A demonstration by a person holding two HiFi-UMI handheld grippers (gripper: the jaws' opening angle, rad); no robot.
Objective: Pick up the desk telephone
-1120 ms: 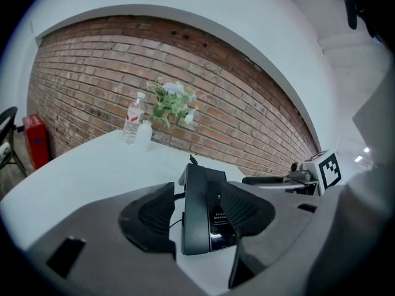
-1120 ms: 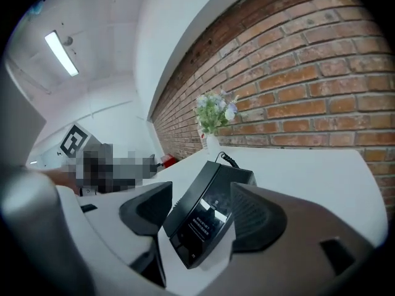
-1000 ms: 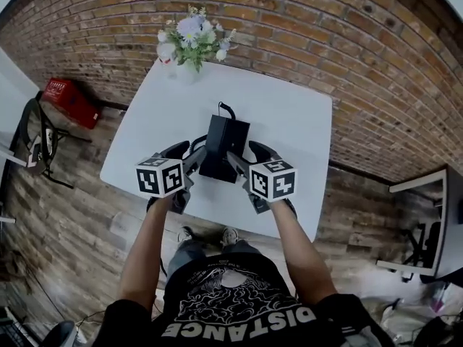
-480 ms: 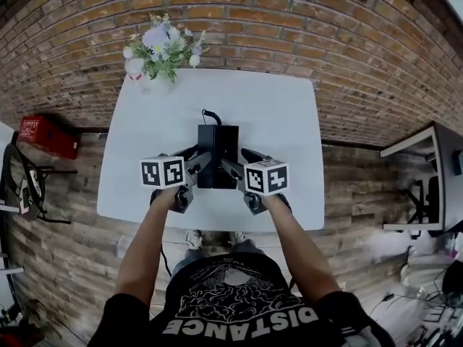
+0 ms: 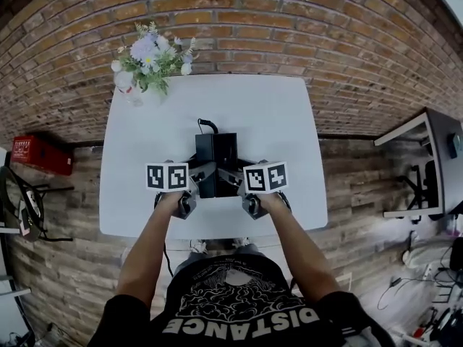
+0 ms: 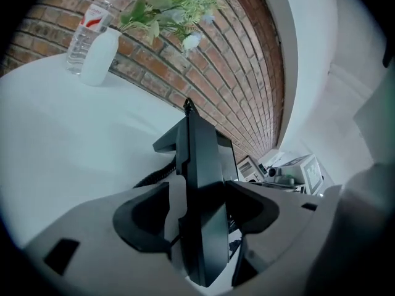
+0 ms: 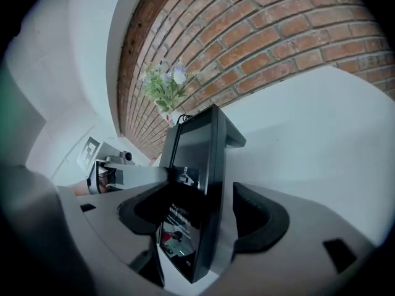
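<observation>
The black desk telephone [image 5: 217,157] is at the middle of the white table [image 5: 282,121], its coiled cord [image 5: 207,125] trailing off behind it. My left gripper [image 5: 205,173] reaches in at its left side and my right gripper [image 5: 230,175] at its right. In the left gripper view the phone [image 6: 200,165] shows edge-on between the jaws of the left gripper [image 6: 200,208], with a pale gap beside the left pad. In the right gripper view the phone's dark glossy face [image 7: 194,165] stands between the wide jaws of the right gripper [image 7: 203,217], clear of the right pad. Both grippers are open.
A vase of flowers [image 5: 148,56] stands at the table's far left corner, with a clear water bottle [image 6: 89,26] next to it. A brick wall runs behind the table. A red crate [image 5: 32,154] lies on the wooden floor at left, and another desk [image 5: 427,157] stands at right.
Both grippers have come down toward the tabletop with the phone between them. Their marker cubes have levelled and drawn nearer each other.
</observation>
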